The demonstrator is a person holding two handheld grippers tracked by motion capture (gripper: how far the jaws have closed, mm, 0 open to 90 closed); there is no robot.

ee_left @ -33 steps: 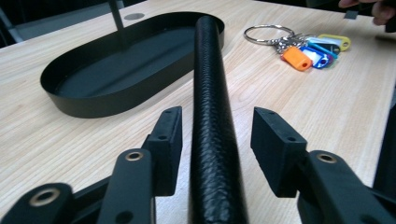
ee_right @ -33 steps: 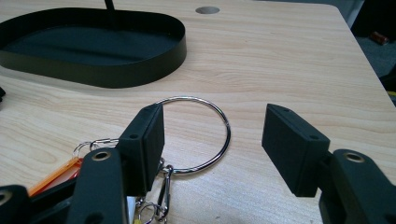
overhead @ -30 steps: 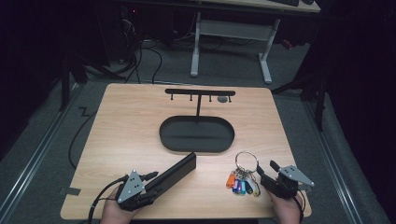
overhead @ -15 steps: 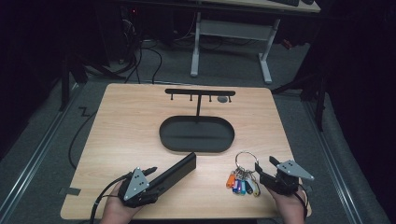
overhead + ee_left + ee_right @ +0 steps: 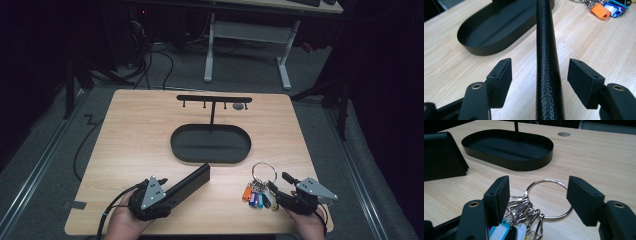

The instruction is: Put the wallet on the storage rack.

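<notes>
A long black textured case point(image 5: 189, 182) lies slanted on the wooden table point(image 5: 135, 135) at front left. My left gripper point(image 5: 171, 192) straddles its near end. In the left gripper view the case point(image 5: 546, 37) runs up between the jaws of the left gripper point(image 5: 540, 67). The jaws have just been opening and both pads stand off it. A bunch of keys with coloured tags point(image 5: 256, 196) on a big steel ring lies at front right. My right gripper point(image 5: 278, 181) is open around the ring. The clips point(image 5: 522, 211) sit between the untouching pads of the right gripper point(image 5: 537, 187).
A black oval tray point(image 5: 210, 145) sits mid-table with a T-shaped hook stand point(image 5: 214, 99) rising from its far side. A round cable hole point(image 5: 239, 106) is in the table behind it. The case's end point(image 5: 441, 155) stands left of the keys.
The left gripper's jaws have spread a little wider around the case. Both hands have stayed almost where they were.
</notes>
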